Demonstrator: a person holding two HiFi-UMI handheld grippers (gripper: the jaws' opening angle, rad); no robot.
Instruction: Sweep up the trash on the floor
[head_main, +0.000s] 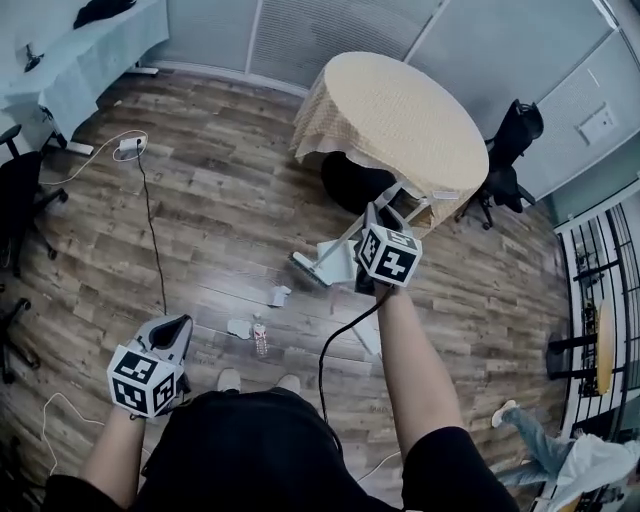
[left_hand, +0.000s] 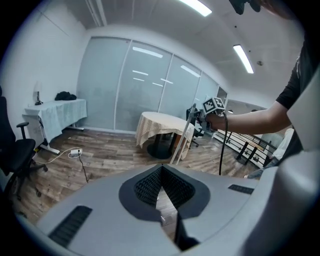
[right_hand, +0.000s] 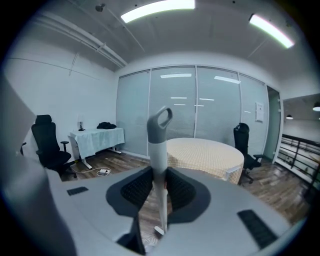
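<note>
Shoes: two pale shoes (head_main: 258, 381) stand side by side on the wood floor (head_main: 220, 210), nearest to the person.
Left gripper: the left gripper (head_main: 176, 326) hangs low at the near left. Its jaws are pressed together at the tips and hold nothing. It points across the room.
Trash: a small clear bottle (head_main: 261, 339) lies just ahead of the shoes. A white scrap (head_main: 238, 328) lies just to its left. A crumpled white paper (head_main: 279, 295) lies a little farther off. All three are loose on the floor, apart from the broom.
Right gripper: the right gripper (right_hand: 159, 189) is held out at arm's length, right of centre. Its jaws pinch the broom handle (right_hand: 159, 150).
Broom: the pale handle stands nearly upright in the jaws, with its grey loop end above them. In the head view it slants down and left to the broom head (head_main: 306, 268). The head sits on the floor just beyond the crumpled paper, not touching it.
Cable: a black cable (head_main: 152, 230) runs over the floor at the left, toward a white power strip (head_main: 130, 147) farther off.
Round table: a round table (head_main: 400, 115) under a yellowish cloth stands beyond the broom, mid-room.
Chairs: one black office chair (head_main: 512, 150) stands to the right of the round table. Another (head_main: 18, 205) is at the left edge.
Far table: a table (head_main: 85, 55) with a pale blue cloth stands at the far left, with a dark heap (head_main: 103, 10) on top.
</note>
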